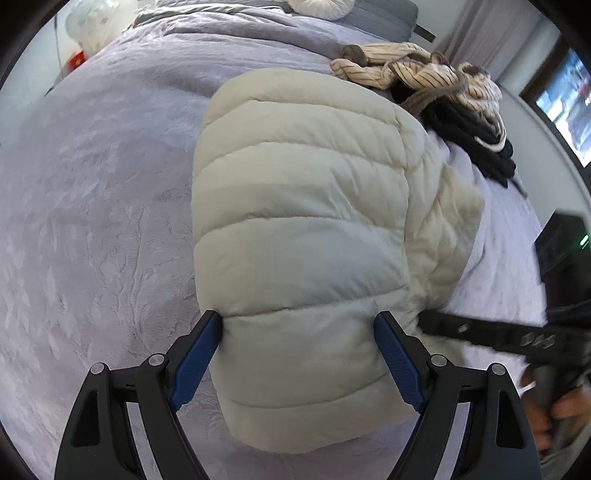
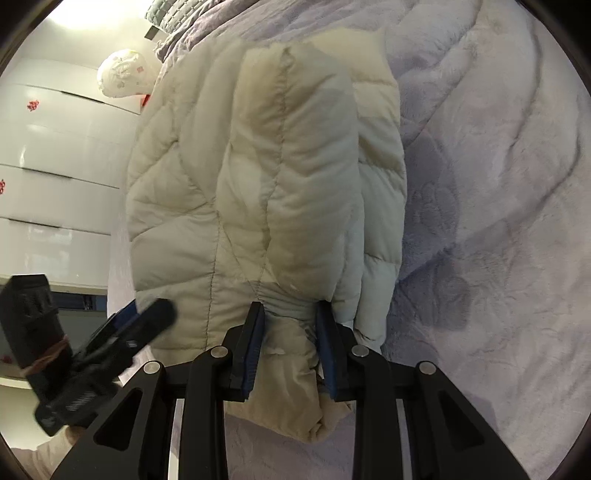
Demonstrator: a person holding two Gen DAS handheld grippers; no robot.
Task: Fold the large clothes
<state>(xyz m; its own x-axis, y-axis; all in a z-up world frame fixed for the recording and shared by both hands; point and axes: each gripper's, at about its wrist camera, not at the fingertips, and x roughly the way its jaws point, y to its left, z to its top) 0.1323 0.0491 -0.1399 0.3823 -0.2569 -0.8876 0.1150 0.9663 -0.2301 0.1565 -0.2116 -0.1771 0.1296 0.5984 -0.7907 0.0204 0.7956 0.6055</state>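
A cream quilted puffer jacket [image 1: 303,229] lies folded into a thick bundle on a lavender bed cover [image 1: 92,221]. My left gripper [image 1: 298,332] stands wide, its blue pads either side of the bundle's near end and touching the fabric. My right gripper [image 2: 290,325] is shut on the jacket's sleeve cuff [image 2: 291,306], with the jacket [image 2: 258,177] stretching away from it. The right gripper also shows at the right edge of the left wrist view [image 1: 480,334]. The left gripper shows blurred at the lower left of the right wrist view [image 2: 110,347].
A pile of striped cream and black clothes [image 1: 436,85] lies on the bed beyond the jacket. A grey pillow [image 1: 380,14] is at the head. A white drawer unit [image 2: 55,177] stands beside the bed. A window [image 1: 569,99] is on the right.
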